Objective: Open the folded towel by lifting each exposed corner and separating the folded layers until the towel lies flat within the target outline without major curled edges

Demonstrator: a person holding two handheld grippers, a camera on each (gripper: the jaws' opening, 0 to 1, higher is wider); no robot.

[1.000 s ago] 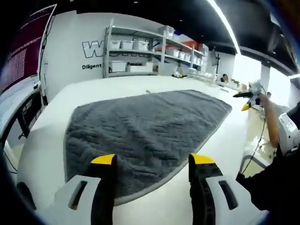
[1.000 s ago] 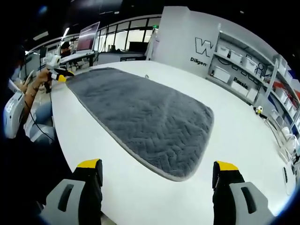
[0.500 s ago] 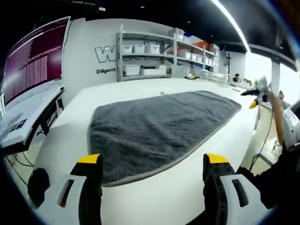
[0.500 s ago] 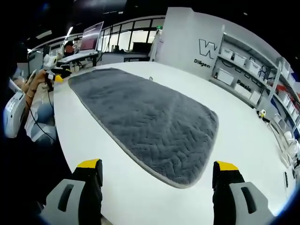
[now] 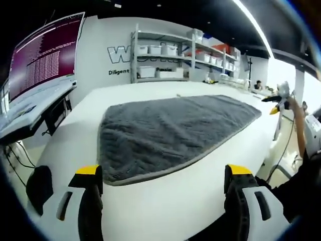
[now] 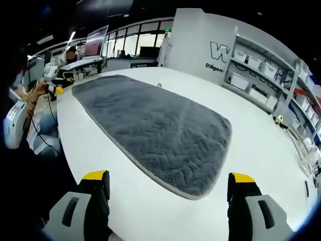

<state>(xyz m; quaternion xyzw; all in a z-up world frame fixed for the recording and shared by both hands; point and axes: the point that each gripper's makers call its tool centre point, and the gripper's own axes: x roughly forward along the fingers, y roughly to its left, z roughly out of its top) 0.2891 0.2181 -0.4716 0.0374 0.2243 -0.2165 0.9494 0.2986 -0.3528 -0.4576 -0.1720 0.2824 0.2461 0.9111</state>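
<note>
While both claws hung spread and empty, the left gripper (image 5: pixel 163 175) and right gripper (image 6: pixel 168 182) sat near the table (image 6: pixel 261 145) edge. Grey towel (image 6: pixel 150 125) lay flat, long axis running near-right to far-left in the right gripper view.

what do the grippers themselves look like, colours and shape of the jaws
Both match. The left gripper has two black jaws with yellow tips rising from pale grey housings with dark slots. The right gripper has the same black jaws, yellow tips and grey slotted housings. A dark sleeve shows at the left gripper view's edge.
</note>
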